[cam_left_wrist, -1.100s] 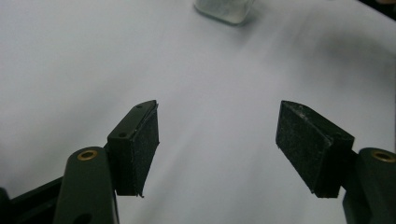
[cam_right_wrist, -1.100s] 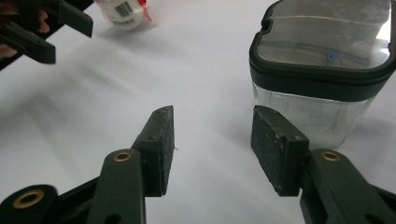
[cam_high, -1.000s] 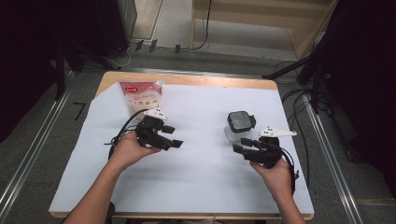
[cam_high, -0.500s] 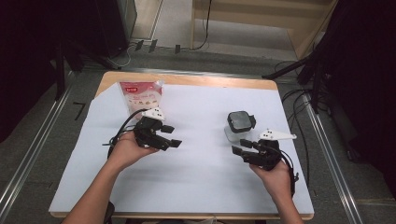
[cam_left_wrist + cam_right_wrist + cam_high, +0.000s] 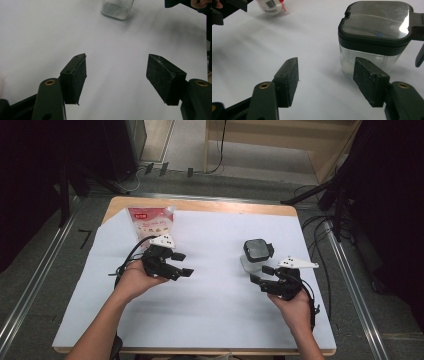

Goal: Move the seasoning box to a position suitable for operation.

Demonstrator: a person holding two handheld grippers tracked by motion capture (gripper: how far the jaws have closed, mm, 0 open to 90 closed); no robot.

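A clear jar (image 5: 372,37) with a dark lid stands just beyond the right gripper (image 5: 325,82), whose jaws gape empty; the left gripper (image 5: 116,80), well left of it, likewise. Rigid, probably slippery: best gripped by its flat walls.

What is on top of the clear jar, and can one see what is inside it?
A dark lid with a shiny top closes the clear jar. Through its wall the inside looks whitish; the contents cannot be told.

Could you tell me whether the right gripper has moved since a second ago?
No: the right gripper stays just short of the jar, as before.
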